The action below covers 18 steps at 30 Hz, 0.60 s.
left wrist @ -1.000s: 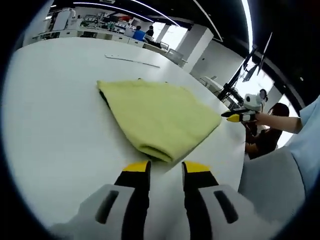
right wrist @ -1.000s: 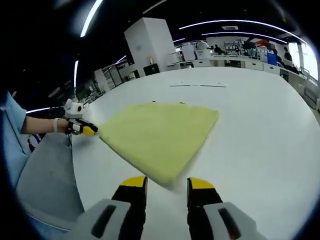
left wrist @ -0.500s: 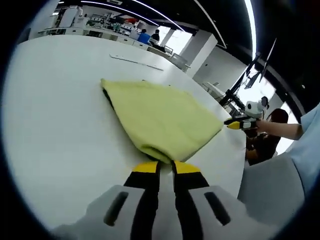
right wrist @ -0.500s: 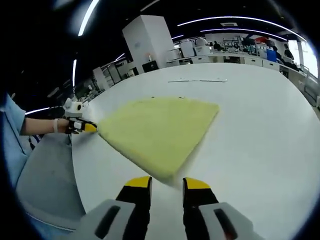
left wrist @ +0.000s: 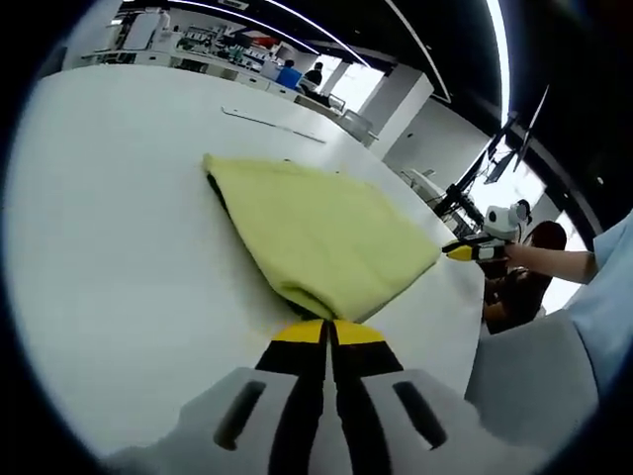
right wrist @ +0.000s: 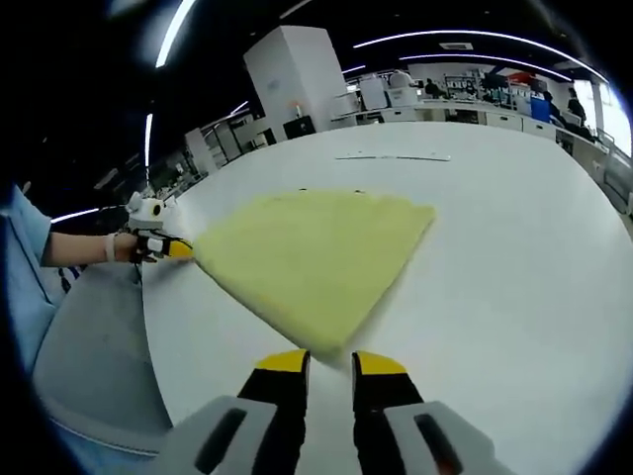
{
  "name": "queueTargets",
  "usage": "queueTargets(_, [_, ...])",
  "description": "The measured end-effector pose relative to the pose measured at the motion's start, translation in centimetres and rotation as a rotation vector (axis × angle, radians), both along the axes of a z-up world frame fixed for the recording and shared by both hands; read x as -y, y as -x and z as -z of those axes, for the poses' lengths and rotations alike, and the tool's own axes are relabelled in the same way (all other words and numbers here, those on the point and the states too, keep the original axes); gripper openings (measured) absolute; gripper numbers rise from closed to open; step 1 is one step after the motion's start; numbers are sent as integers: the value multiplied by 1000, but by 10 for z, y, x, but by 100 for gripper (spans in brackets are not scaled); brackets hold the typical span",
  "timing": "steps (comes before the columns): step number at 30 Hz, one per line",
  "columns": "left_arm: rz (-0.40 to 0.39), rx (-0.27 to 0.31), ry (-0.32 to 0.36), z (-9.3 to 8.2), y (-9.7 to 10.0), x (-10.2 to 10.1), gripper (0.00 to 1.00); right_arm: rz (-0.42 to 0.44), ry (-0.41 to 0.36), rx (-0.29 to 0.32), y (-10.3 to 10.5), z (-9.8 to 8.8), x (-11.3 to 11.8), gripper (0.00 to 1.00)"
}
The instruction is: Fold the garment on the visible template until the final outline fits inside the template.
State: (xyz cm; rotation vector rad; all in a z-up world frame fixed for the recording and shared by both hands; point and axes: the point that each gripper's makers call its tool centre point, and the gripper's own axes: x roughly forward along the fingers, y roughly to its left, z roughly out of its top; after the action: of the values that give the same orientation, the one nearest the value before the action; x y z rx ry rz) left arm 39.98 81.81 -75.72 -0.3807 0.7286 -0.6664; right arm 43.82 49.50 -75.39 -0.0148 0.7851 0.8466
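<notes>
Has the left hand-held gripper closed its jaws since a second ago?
Yes. The left hand-held gripper has brought its jaws together, tips now meeting just short of the yellow garment corner on the white table.

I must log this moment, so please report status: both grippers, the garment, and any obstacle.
Left gripper shut at near corner of yellow garment; grip unclear. Right gripper open, at another corner. Garment folded flat on white table. Nothing in the way.

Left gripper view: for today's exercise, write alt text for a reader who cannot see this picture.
A folded yellow garment lies on a white table, its nearest corner just ahead of the left tool, whose yellow-tipped jaws are closed together. At the garment's right corner sits the right tool, held by a person's hand. An office interior is in the background.
</notes>
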Motion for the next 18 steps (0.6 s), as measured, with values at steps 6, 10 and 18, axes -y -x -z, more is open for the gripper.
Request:
queueTargets(6, [-7, -5, 5, -1, 0, -3, 0, -3, -10, 12, -6, 3, -4, 10])
queueTargets(10, [-11, -7, 10, -1, 0, -6, 0, -22, 7, 12, -7, 6, -8, 3])
queueTargets(18, [-11, 3, 0, -3, 4, -12, 0, -15, 12, -5, -7, 6, -5, 0])
